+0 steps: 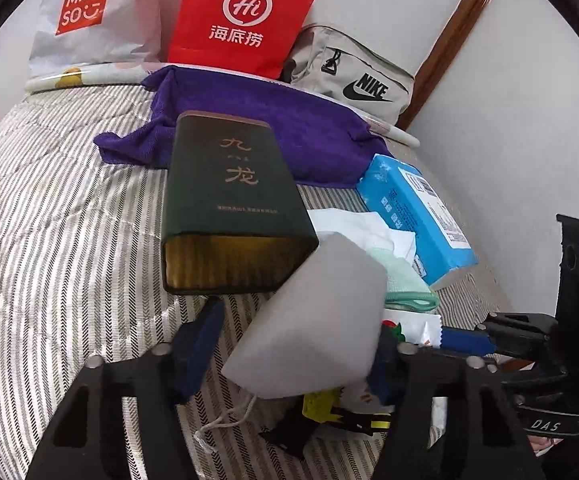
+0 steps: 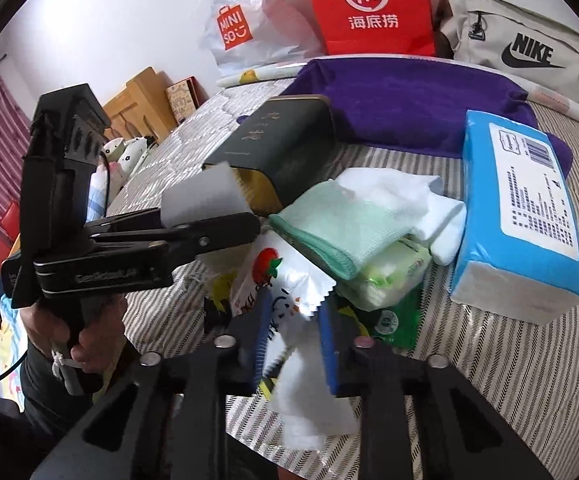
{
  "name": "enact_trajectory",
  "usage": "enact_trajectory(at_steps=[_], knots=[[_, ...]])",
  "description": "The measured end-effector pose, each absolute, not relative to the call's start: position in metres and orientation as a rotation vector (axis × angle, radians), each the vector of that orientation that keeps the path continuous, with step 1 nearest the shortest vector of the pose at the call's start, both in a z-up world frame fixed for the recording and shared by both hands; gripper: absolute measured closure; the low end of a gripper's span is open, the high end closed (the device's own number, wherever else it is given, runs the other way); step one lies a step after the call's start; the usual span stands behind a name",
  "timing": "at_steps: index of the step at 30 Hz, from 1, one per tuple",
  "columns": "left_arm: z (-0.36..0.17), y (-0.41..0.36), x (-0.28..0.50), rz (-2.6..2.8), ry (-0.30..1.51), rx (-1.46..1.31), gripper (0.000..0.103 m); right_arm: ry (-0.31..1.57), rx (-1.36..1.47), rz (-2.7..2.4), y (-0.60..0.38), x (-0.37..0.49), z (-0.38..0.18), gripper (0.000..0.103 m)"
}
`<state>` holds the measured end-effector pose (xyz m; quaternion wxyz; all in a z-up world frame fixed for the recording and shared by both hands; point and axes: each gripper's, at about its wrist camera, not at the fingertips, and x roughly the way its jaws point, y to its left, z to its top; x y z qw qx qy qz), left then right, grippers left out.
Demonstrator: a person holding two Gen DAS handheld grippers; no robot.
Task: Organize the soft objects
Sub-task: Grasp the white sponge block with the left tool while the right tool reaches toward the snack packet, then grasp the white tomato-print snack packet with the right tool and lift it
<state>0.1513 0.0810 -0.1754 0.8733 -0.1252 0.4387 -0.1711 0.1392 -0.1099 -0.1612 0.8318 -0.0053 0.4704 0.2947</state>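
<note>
In the left wrist view my left gripper [image 1: 289, 360] is shut on a white sponge block [image 1: 309, 320], held just in front of the open mouth of a dark green tin [image 1: 229, 200] lying on its side. The right wrist view shows that block [image 2: 205, 196] pinched at the left gripper's tips [image 2: 249, 224]. My right gripper [image 2: 295, 344] is shut on a white snack packet [image 2: 281, 280] with a red fruit print, at the near edge of a pile. The pile holds a mint green cloth [image 2: 321, 224], a white sock [image 2: 409, 196] and a green wipes pack [image 2: 389, 276].
A blue tissue pack [image 2: 521, 216] lies right of the pile and a purple towel [image 2: 409, 96] behind it, all on a striped bed cover [image 1: 69, 220]. A red paper bag [image 1: 245, 12], a white Miniso bag [image 1: 89, 12] and a beige Nike bag [image 1: 353, 68] lean on the wall.
</note>
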Motion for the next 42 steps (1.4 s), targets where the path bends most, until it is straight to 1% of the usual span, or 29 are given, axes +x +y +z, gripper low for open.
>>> enact_trajectory(at_steps=[4, 7, 15, 22, 28, 33, 34, 36, 38, 40, 42], knots=[[-0.177, 0.083, 0.148, -0.375, 0.909, -0.283, 0.057, 0.95, -0.009, 0.642, -0.111, 0.132, -0.151, 0.091], [-0.175, 0.083, 0.143, -0.373, 0.892, -0.276, 0.058, 0.927, -0.015, 0.637, -0.113, 0.128, -0.147, 0.095], [-0.168, 0.088, 0.133, -0.345, 0.869, -0.301, 0.06, 0.874, -0.016, 0.607, -0.135, 0.115, -0.129, 0.096], [-0.167, 0.087, 0.128, -0.307, 0.87, -0.308, 0.061, 0.848, 0.036, 0.511, -0.18, 0.107, -0.118, 0.098], [-0.158, 0.086, 0.123, -0.238, 0.835, -0.292, 0.062, 0.835, 0.055, 0.443, -0.211, 0.102, -0.117, 0.099], [-0.161, 0.08, 0.126, -0.232, 0.86, -0.274, 0.062, 0.866, 0.075, 0.452, -0.222, 0.103, -0.128, 0.099], [-0.162, 0.078, 0.127, -0.23, 0.869, -0.273, 0.062, 0.877, 0.069, 0.446, -0.222, 0.104, -0.133, 0.096], [-0.165, 0.077, 0.126, -0.231, 0.879, -0.273, 0.062, 0.911, 0.035, 0.431, -0.219, 0.106, -0.143, 0.095], [-0.166, 0.076, 0.125, -0.229, 0.889, -0.27, 0.062, 0.953, 0.015, 0.435, -0.218, 0.106, -0.155, 0.084], [-0.166, 0.076, 0.124, -0.228, 0.897, -0.265, 0.062, 0.972, 0.002, 0.432, -0.216, 0.105, -0.164, 0.055], [-0.166, 0.077, 0.124, -0.22, 0.9, -0.264, 0.062, 0.959, -0.011, 0.427, -0.216, 0.1, -0.169, 0.045]])
